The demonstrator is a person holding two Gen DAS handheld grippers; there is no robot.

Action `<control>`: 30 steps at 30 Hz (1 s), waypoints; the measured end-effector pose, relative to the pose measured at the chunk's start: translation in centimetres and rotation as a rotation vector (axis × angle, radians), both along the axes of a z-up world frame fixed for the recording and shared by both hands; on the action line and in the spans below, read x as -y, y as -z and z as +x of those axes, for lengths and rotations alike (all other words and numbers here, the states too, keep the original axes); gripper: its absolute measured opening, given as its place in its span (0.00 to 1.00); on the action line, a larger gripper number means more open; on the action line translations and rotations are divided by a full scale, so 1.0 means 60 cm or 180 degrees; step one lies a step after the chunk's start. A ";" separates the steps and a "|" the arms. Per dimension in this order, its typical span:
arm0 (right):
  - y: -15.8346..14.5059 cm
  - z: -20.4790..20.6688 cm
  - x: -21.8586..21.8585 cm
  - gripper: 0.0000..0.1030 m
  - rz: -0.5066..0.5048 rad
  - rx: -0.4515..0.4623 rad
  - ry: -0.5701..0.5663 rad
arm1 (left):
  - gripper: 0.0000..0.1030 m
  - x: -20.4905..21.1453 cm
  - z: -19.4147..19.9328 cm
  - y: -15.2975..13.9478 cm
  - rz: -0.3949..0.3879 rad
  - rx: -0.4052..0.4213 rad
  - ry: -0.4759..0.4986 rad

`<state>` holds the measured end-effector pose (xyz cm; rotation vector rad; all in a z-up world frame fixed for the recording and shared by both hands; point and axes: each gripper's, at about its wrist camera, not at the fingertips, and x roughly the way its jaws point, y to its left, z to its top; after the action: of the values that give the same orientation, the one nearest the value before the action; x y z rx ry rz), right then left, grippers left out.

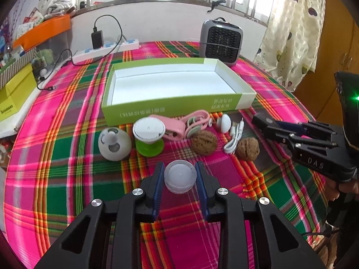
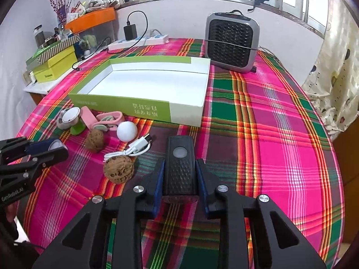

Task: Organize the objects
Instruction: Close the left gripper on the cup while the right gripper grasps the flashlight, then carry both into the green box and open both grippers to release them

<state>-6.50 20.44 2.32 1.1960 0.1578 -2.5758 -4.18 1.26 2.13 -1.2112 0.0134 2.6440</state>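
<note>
My left gripper (image 1: pixel 180 176) is shut on a small round translucent jar (image 1: pixel 180 176), its blue pads pressing both sides just above the plaid cloth. My right gripper (image 2: pixel 180 174) is shut on a black ribbed bike light (image 2: pixel 180 165) that points away from me. Beyond them lies an empty green-and-white box (image 1: pixel 179 106) (image 2: pixel 143 109). In front of the box sit two walnuts (image 1: pixel 204 142) (image 1: pixel 247 149), a coiled white cable (image 1: pixel 233 137), a white ball-shaped gadget (image 1: pixel 114 143), a white-topped green stand (image 1: pixel 149 137), pink clips (image 1: pixel 179 125) and a white ball (image 2: pixel 127 131).
A grey fan heater (image 2: pixel 232 42) stands behind the box's right end. A white power strip with a black charger (image 1: pixel 105 48) lies at the back left. Yellow-green boxes (image 2: pixel 56 67) and an orange tray (image 2: pixel 92 19) stack at the left. A curtain (image 1: pixel 291 29) hangs at the right.
</note>
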 end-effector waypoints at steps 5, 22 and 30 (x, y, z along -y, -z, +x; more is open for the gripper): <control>-0.011 0.000 -0.004 0.28 -0.0035 -0.0045 0.0022 | 0.25 0.000 -0.009 -0.017 -0.0006 -0.0057 0.0008; -0.078 -0.046 0.017 0.28 -0.0151 -0.0249 -0.0012 | 0.25 0.015 -0.091 -0.072 -0.0023 -0.0228 -0.0005; -0.084 -0.109 0.041 0.28 -0.0180 -0.0199 -0.0004 | 0.25 0.030 -0.167 -0.070 0.0004 -0.0167 -0.0033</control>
<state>-13.03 17.98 7.35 1.0960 0.0984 -2.6000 -14.18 -0.52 6.35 -1.1444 0.0142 2.6836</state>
